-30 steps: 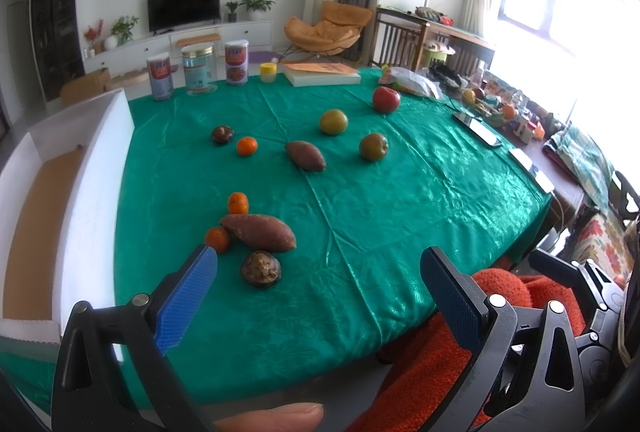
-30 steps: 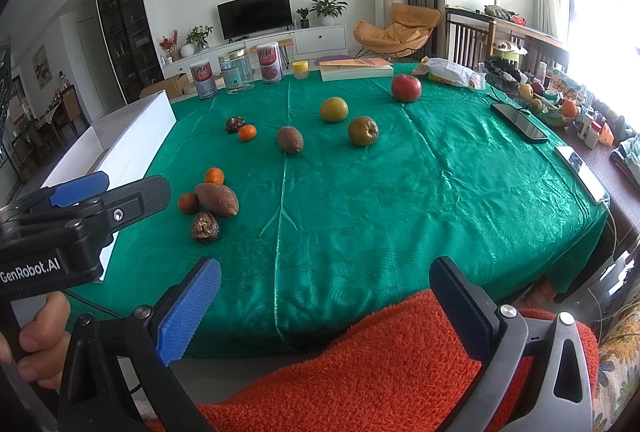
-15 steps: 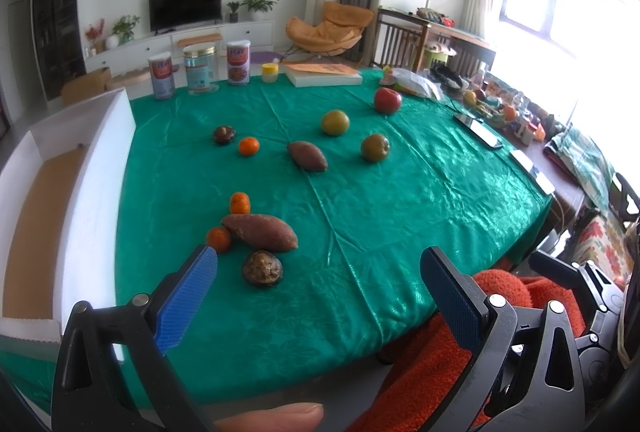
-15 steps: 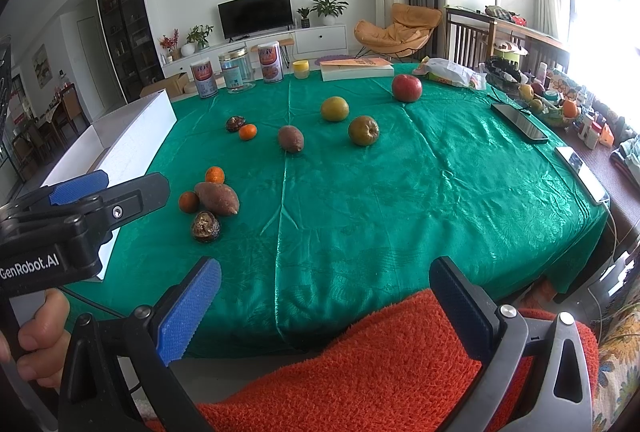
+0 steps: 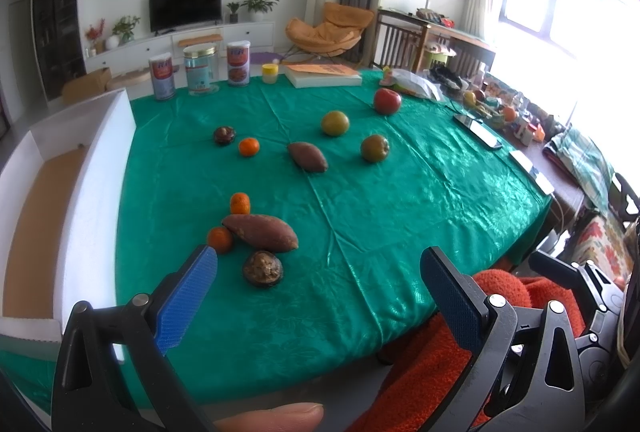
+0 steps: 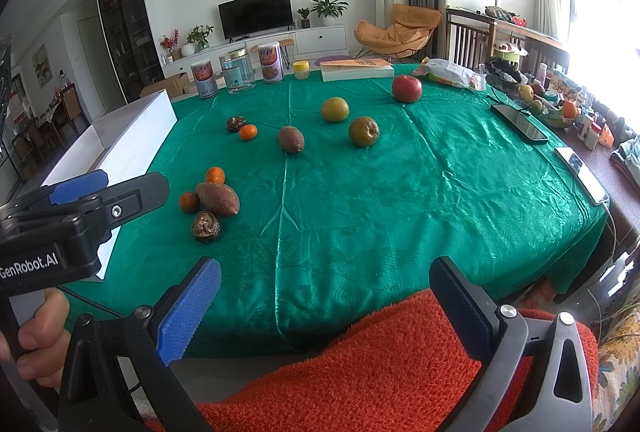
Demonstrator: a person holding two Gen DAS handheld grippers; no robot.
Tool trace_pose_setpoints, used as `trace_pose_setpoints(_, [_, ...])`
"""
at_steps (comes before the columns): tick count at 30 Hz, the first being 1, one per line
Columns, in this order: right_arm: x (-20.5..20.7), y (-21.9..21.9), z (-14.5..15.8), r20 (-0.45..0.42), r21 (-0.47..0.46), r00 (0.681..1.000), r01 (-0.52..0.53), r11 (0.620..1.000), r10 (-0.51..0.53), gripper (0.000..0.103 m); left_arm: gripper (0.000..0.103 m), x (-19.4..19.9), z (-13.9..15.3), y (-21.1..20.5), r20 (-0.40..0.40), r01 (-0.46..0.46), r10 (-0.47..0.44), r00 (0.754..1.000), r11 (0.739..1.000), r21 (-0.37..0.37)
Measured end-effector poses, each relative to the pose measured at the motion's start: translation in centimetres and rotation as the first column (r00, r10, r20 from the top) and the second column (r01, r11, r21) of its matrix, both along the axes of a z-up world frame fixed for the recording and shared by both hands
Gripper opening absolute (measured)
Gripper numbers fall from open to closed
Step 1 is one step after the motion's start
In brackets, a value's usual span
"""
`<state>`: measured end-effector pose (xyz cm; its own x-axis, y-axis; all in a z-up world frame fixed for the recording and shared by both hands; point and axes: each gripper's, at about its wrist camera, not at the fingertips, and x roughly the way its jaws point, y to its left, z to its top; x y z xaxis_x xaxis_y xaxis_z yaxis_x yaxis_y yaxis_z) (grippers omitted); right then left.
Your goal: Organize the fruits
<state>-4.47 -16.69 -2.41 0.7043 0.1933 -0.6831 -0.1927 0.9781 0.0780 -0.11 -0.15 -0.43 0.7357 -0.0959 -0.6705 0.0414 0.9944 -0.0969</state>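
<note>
Fruits lie scattered on a green tablecloth point(image 5: 400, 212). Near the front left sit a wrinkled brown fruit point(image 5: 263, 268), a sweet potato point(image 5: 262, 233) and two small oranges point(image 5: 220, 239) point(image 5: 240, 203). Farther back lie another sweet potato point(image 5: 308, 157), a third orange point(image 5: 249, 147), a dark fruit point(image 5: 224, 135), two greenish pears point(image 5: 335, 123) point(image 5: 375, 148) and a red apple point(image 5: 387, 101). My left gripper point(image 5: 320, 272) hovers open above the table's near edge, just short of the brown fruit. My right gripper point(image 6: 324, 284) is open too, held over the near edge above an orange towel point(image 6: 360, 372).
A white box point(image 5: 60, 192) with a brown floor stands along the table's left side. Three canisters point(image 5: 200, 72), a yellow cup point(image 5: 270, 73), a book point(image 5: 324, 75) and a bag point(image 5: 416, 86) line the far edge. Phones point(image 6: 520, 124) lie at the right edge.
</note>
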Motion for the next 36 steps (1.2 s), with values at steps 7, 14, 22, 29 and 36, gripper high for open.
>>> trace_pose_setpoints(7, [0.0,0.0,0.0,0.000,0.000,1.000,0.000,1.000,0.000,0.103,0.102,-0.2,-0.1,0.1,-0.002,0.002,-0.002,1.000,1.000,-0.003])
trace_pose_setpoints(14, [0.0,0.0,0.0,0.004,-0.002,1.000,-0.002,1.000,0.002,0.103,0.102,-0.2,-0.1,0.1,-0.001,0.003,-0.003,1.000,1.000,-0.003])
trace_pose_setpoints(22, [-0.3,0.3,0.0,0.009,-0.021,1.000,-0.020,1.000,0.020,0.103,0.102,-0.2,-0.1,0.3,-0.001,0.003,-0.003,1.000,1.000,-0.002])
trace_pose_setpoints(29, [-1.6,-3.6,8.7,0.344,-0.588,0.934,0.296,0.752,-0.099,0.103,0.102,-0.4,1.8,4.2,0.052,-0.065,0.066,0.996,0.998,-0.013])
trace_pose_setpoints(36, [-2.2,-5.7,9.5,0.266,-0.392,0.964,0.119,0.912,-0.011,0.103,0.102,1.1,-3.9,6.3,-0.111,-0.089,0.087,0.990,0.996,-0.016])
